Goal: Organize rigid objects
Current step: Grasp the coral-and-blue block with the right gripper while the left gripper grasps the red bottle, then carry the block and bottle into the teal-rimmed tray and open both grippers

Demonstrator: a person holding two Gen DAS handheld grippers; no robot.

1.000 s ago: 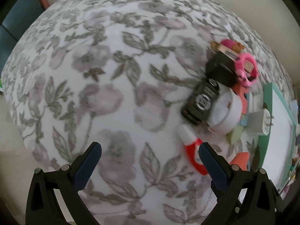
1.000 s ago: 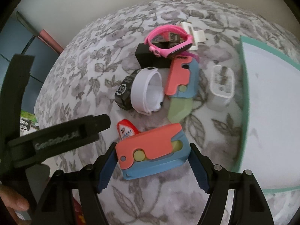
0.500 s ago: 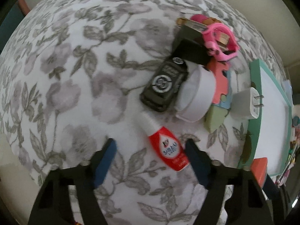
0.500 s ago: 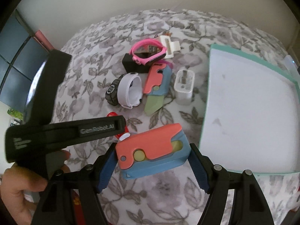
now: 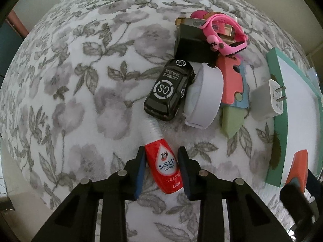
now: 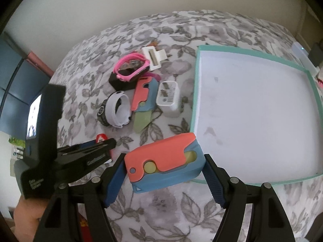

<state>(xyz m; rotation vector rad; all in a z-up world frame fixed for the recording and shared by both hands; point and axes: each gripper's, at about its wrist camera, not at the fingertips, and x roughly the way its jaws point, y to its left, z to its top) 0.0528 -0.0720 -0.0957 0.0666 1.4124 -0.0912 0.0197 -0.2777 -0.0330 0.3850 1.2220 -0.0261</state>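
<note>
My left gripper [image 5: 162, 165] is shut on a red stain-remover bottle [image 5: 163, 159] with a white cap, lying on the floral cloth. Beyond it lie a black toy car [image 5: 168, 89], a white band [image 5: 203, 98], a second coral-and-blue toy knife [image 5: 232, 84], a white plug charger [image 5: 267, 99], a black box [image 5: 193, 45] and a pink watch [image 5: 224, 33]. My right gripper [image 6: 164, 172] is shut on a coral-and-blue folded toy knife [image 6: 164, 161] held above the cloth, just left of the teal-rimmed white tray [image 6: 196, 92]. The left gripper shows in the right wrist view [image 6: 88, 151].
The tray's teal edge [image 5: 279, 109] stands right of the pile in the left wrist view. A white clip [image 6: 154, 57] lies behind the pink watch. A wall runs behind the table. A dark window is at far left.
My left gripper has moved in over the red bottle and closed on it. My right gripper has lifted the toy knife and carried it toward the tray.
</note>
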